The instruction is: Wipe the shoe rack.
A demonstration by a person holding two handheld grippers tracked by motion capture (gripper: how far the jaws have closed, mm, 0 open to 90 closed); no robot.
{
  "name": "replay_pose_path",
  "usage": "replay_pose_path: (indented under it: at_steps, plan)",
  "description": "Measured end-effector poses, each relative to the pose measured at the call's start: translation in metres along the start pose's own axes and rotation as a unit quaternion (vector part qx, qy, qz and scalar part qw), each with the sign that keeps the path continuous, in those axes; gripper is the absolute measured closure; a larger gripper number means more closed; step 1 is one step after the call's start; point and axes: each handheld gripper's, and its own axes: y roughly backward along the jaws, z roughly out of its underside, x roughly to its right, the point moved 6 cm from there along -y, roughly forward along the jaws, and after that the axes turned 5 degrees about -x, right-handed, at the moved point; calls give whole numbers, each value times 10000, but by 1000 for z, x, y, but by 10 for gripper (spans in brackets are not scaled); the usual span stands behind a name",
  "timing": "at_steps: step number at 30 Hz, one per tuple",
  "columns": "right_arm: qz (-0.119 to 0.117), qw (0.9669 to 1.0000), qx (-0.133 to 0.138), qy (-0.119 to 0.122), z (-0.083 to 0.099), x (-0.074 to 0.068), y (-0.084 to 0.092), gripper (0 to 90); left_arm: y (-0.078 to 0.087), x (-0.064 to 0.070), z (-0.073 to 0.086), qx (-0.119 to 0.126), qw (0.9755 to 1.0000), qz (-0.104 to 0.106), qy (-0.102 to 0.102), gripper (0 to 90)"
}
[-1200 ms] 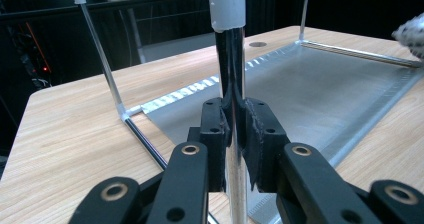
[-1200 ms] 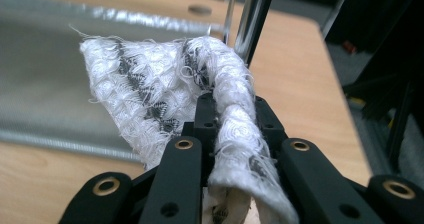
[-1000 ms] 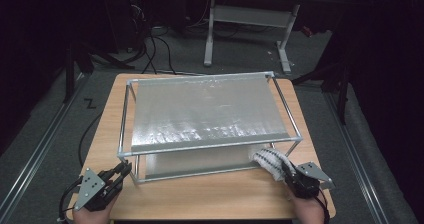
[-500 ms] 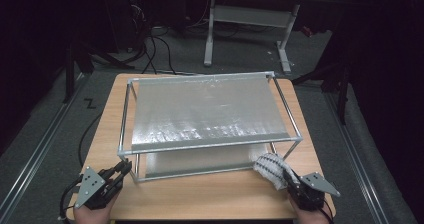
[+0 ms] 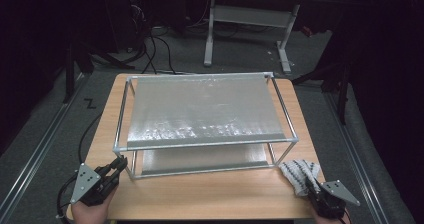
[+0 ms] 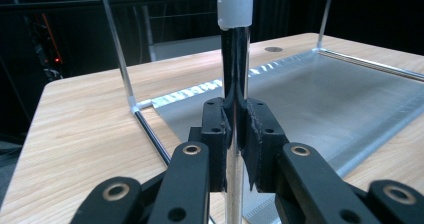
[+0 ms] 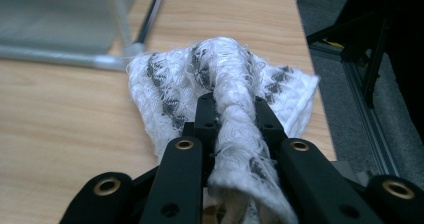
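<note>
Two grippers: one in each hand, both at the near edge of the wooden surface (image 5: 210, 196).
Left gripper (image 5: 119, 164): near the left front corner of the rack, its jaws clamped on the rack's upright front post (image 6: 235, 59); the left gripper view has the metal rod running up between the two black jaws.
Right gripper (image 5: 310, 188): at the near right corner of the surface, jaws pinched together on a fold of the cloth.
Cloth (image 5: 299, 173): white with grey woven patterning, bunched; its far part lies on the surface just beside the rack's right front foot (image 7: 131, 51), its near part is gathered up between the right jaws.
Rack (image 5: 205, 143): a metal frame with two silvery shelves, standing in the middle of the surface; the lower shelf (image 6: 325, 99) is bare.
Background: dark floor, cables and another table's legs (image 5: 245, 29) beyond the surface.
</note>
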Motion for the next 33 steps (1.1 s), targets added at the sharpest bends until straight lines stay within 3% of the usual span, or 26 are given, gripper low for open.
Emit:
replay_pose_path:
  at_steps: [6, 12, 18, 19, 21, 26, 29, 33]
  plan:
    - [163, 9992, 362, 15, -19, -2, -1, 783, 4, -6, 2, 18, 9999, -107, 65, 802]
    - [52, 9972, 737, 127, -50, -20, -3, 782, 7, -8, 3, 41, 9998, -162, 85, 803]
    - [-87, 9915, 1274, 231, -89, -37, 10, 783, 8, -7, 4, 40, 9998, -166, 50, 803]
    - [-87, 9915, 1274, 231, -89, -37, 10, 783, 8, -7, 4, 40, 9998, -166, 50, 803]
    - [-126, 9883, 1492, 298, -96, -44, 20, 784, 9, -7, 4, 34, 9998, -177, 43, 803]
    - [-304, 9852, 1628, 437, -95, -56, 31, 784, 9, -7, 4, 23, 9998, -180, 35, 802]
    - [-346, 9851, 1614, 478, -92, -60, 31, 784, 9, -7, 4, 17, 9998, -180, 38, 802]
    - [-424, 9873, 1440, 514, -84, -64, 25, 784, 9, -7, 4, 15, 9998, -176, 47, 802]
